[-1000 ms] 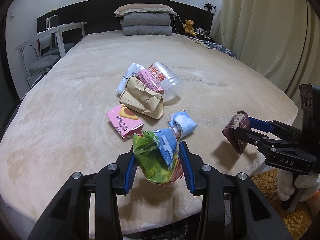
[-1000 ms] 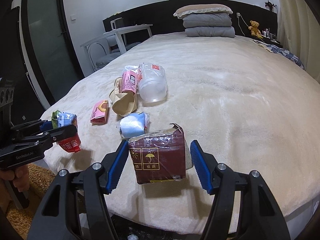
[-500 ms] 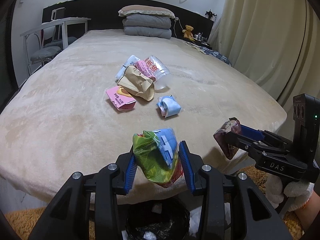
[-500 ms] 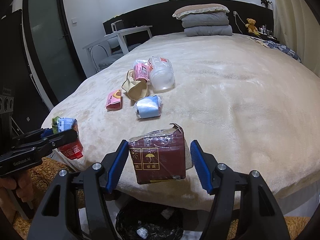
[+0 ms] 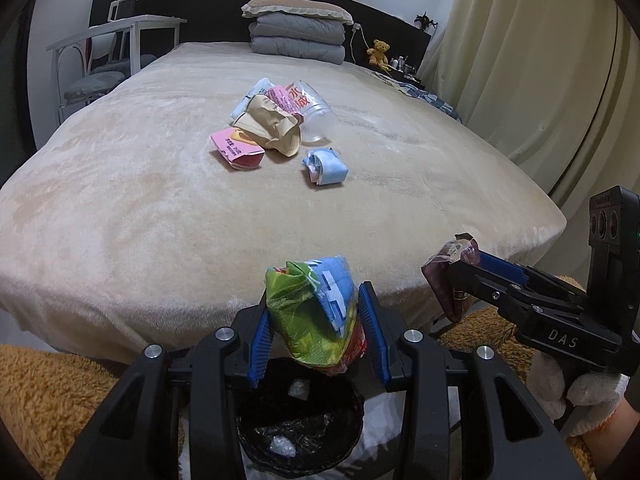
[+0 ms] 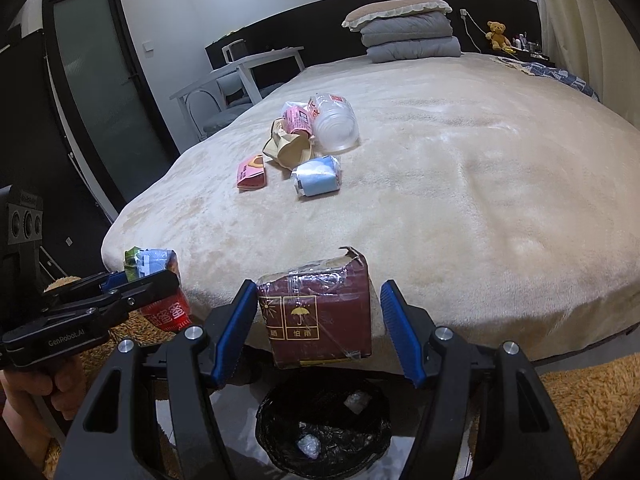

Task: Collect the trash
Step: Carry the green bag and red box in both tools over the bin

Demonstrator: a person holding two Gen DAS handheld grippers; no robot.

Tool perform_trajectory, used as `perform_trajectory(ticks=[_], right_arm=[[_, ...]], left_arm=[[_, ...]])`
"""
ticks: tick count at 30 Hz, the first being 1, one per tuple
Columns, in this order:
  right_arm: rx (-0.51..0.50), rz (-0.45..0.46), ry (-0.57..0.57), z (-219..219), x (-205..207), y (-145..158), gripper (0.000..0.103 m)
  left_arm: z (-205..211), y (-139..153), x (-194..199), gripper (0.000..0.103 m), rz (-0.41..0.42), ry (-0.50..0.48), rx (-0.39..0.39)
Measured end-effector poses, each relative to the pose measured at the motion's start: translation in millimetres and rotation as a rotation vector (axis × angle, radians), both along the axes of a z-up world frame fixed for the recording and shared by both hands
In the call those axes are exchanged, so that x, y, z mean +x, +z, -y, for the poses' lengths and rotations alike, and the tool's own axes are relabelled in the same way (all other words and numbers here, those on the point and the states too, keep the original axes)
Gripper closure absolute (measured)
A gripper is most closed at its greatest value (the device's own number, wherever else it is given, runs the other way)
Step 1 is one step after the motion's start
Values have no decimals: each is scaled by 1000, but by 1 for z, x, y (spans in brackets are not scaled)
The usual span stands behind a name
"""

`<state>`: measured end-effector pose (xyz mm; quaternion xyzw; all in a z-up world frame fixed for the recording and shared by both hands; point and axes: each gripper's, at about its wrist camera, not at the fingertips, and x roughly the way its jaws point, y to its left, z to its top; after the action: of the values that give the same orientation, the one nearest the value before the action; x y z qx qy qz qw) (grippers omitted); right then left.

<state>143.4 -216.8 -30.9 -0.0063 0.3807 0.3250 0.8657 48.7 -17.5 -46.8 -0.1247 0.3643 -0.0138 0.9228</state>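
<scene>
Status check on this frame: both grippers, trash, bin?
Left gripper shut on green-blue wrapper; right gripper holds maroon carton. Trash bin below both. Nothing in the way.

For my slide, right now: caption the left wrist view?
Left gripper holds a crumpled green-and-blue snack wrapper above the black-lined trash bin at the bed's foot.

Dim indoor light (heavy fisheye vignetting)

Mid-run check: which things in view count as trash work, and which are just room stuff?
Job:
green-blue wrapper in left gripper
maroon box in right gripper
black-lined bin
pink carton
brown paper bag
blue packet
clear cup

Not job:
folded bedding
teddy bear
</scene>
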Motion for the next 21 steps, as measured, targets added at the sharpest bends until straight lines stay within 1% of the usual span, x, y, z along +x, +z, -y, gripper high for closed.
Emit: perform_trajectory(ticks=[3,6,10,13,16,21], right_arm=[[7,-20,1,1,-5,-2,39],[11,-44,-2,2,-9,-7,39],[22,-100,-3,3,-12,-15,39],[21,-142,-3,3,-13,-22,39],[6,-207,-10,1,-12,-35,39],[-8,-318,-35,0,-5,-55,39]], left_arm=[[5,-5,-7,64,-15,-1,-7],[10,-11,-12,64,-35,3,2],[15,-17,-17,64,-61,-1,6],[15,-24,-19,64,-87,-5,-11],[16,-35,-19,64,-139,-5,-30],[18,-60,-13,64,-249,8,-75]])
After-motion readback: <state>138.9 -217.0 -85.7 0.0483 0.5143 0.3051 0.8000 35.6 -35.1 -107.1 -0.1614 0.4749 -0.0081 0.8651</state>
